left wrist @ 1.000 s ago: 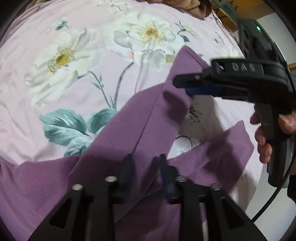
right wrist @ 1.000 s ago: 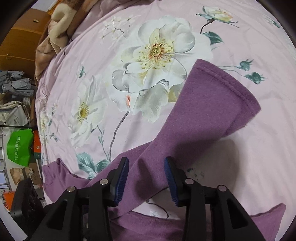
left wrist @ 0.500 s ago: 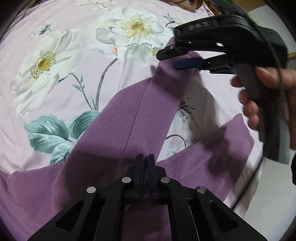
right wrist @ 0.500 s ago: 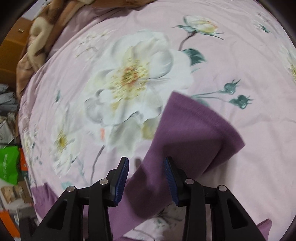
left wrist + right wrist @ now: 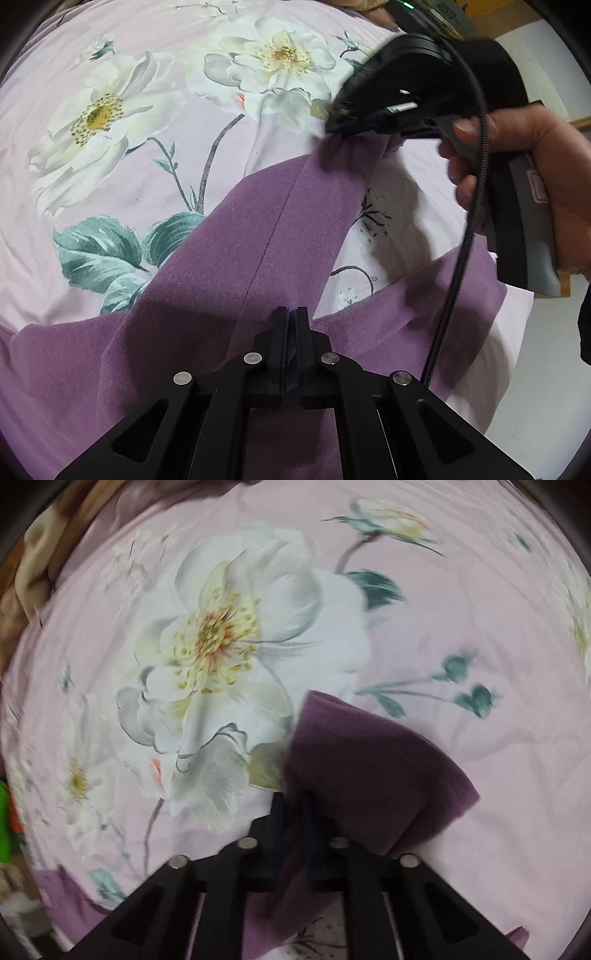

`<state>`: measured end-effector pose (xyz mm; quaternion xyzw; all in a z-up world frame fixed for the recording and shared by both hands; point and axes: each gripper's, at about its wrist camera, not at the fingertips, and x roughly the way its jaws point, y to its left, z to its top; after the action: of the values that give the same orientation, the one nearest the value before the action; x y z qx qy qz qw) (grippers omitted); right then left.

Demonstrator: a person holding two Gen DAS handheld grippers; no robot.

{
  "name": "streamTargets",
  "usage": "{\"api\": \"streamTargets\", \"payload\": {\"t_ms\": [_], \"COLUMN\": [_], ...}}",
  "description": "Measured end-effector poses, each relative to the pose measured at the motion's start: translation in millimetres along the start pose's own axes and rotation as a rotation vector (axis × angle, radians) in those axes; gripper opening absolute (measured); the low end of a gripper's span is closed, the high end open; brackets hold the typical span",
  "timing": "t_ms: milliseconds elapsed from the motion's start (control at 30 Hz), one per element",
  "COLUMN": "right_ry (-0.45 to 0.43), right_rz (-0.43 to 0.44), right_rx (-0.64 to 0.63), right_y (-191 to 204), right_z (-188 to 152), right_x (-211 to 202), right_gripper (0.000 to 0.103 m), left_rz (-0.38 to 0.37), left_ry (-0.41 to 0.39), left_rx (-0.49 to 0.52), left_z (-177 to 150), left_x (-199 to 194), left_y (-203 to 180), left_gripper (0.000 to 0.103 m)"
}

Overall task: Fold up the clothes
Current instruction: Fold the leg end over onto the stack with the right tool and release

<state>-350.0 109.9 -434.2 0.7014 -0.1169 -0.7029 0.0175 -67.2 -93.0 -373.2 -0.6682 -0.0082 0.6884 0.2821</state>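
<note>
A purple garment (image 5: pixel 277 229) lies on a pink floral bedsheet (image 5: pixel 122 177), one long sleeve stretched away from me. My left gripper (image 5: pixel 291 321) points steeply down and is shut on the fabric near the sleeve's base. The right gripper (image 5: pixel 354 122), held in a person's hand (image 5: pixel 535 166), sits at the sleeve's far end. In the right wrist view the right gripper (image 5: pixel 295 805) has its jaws closing, with the dark purple cuff (image 5: pixel 369 768) bunched between the pads. The cuff's folded end rises off the sheet (image 5: pixel 480 646).
A brown blanket (image 5: pixel 37 572) is heaped at the bed's far left corner. Green clutter (image 5: pixel 3 823) shows beyond the left edge. The bed's right edge and pale floor (image 5: pixel 535 369) lie near the garment's hem. Wooden furniture (image 5: pixel 517 14) stands behind.
My left gripper closed on the garment. The right gripper moved down the sleeve to its cuff and its jaws came together on it, bunching the fabric.
</note>
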Motion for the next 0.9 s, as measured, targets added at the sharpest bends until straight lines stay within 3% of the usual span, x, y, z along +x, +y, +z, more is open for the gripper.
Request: {"api": "streamTargets", "payload": {"t_ms": [333,500,600,667,767,833,900], "right_ry": [-0.167,-0.23,-0.254,-0.217,-0.185,-0.201,-0.22], "right_rz": [0.241,0.286,0.276,0.289,0.334,0.367,0.395], "right_rx": [0.193,0.301,0.381,0.448,0.526,0.556,0.565], "right_y": [-75,-107,-134,-150,-162,-168,-171], "right_z": [-45,-69,-105,-122,-136,-140,-141], "right_x": [-73,-114,-114,-99,-74,-69,-69], "right_gripper": [0.005,0.005,0.005,0.008,0.011,0.026,0.03], "left_rz": [-0.02,-0.039,-0.036,-0.02,-0.009,-0.015,-0.018], "left_ry": [-0.032,-0.04,-0.024,0.006,0.055,0.069,0.071], "left_rx": [0.096,0.14,0.174,0.192,0.22,0.235,0.243], "left_z": [-13,-24,-30,-33,-36,-38,-39], "left_x": [-33,-51,-50,-42,-28,-23,-20], "left_y": [-1,-6,-8,-7,-7,-9,-12], "left_gripper": [0.003,0.003,0.003,0.005,0.009,0.014,0.034]}}
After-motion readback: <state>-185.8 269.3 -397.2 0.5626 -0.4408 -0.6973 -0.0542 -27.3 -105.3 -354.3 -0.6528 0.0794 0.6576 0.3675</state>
